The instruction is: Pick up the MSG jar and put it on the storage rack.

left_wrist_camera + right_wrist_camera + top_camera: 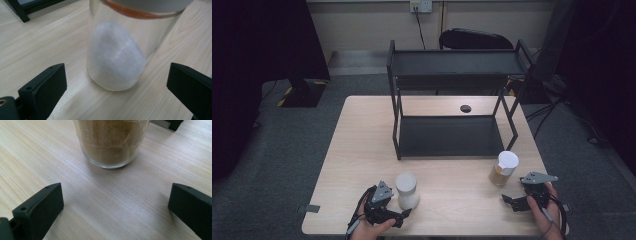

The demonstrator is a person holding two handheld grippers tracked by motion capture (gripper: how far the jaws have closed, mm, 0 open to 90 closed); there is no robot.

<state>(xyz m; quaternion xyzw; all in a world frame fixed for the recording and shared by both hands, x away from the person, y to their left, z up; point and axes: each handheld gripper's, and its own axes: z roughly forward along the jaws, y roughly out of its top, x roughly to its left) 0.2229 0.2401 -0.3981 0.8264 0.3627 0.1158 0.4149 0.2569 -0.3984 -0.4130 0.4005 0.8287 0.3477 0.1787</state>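
Pale wooden table (362, 150) spreads under both my grippers. My left gripper (116, 82) stands with jaws wide apart; the clear glass jar of white powder (116, 57) sits upright just ahead between them, untouched. My right gripper (116, 205) is equally spread; the clear glass jar of brown powder (110, 142) stands farther ahead, apart.

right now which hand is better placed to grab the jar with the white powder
Left. The left gripper sits open right beside the white-powder jar; the right gripper faces the brown-powder jar.
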